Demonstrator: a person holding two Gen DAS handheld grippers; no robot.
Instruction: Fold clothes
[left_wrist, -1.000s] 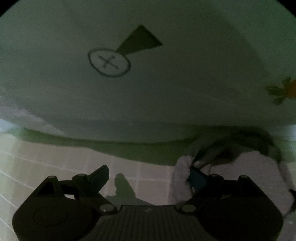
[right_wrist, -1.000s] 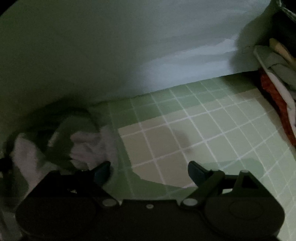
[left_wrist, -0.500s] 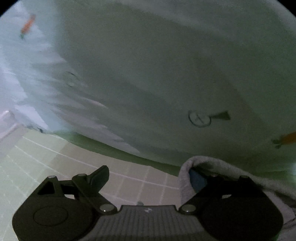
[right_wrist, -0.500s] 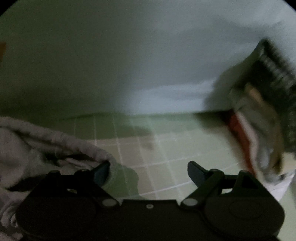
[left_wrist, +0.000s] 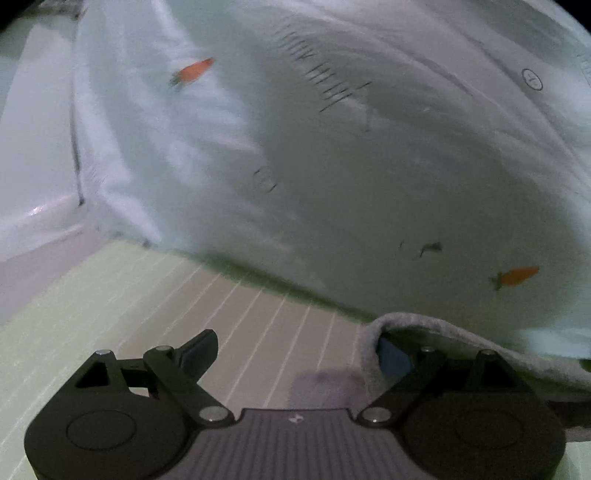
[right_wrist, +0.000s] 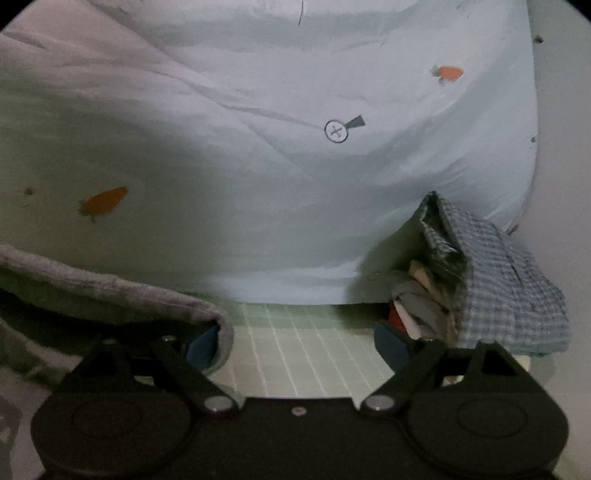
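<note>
Grey fleece garment (left_wrist: 461, 332), soft and thick, rolled hem edge draped over one inner finger of each tongs: over the right-hand finger of the left tongs (left_wrist: 299, 354), over the left-hand finger of the right tongs (right_wrist: 295, 343). So it hangs stretched between the two hands above the green checked mat (right_wrist: 295, 354). Both tongs stand wide and released, nothing pinched between the pads; the cloth is hooked, not clamped. Judgement: light, limp, sags under own weight, not slippery thanks to nap, not fragile; a hooked hold could slide off, so better to clench on the thick hem (right_wrist: 110, 288) near each corner before laying it flat. Behind: pale blue sheet (right_wrist: 295, 184) with orange carrot prints (right_wrist: 105, 201). To the right, a pile of clothes (right_wrist: 424, 295) topped by a blue checked shirt (right_wrist: 509, 273), near the mat's far edge. Left view blurred.
</note>
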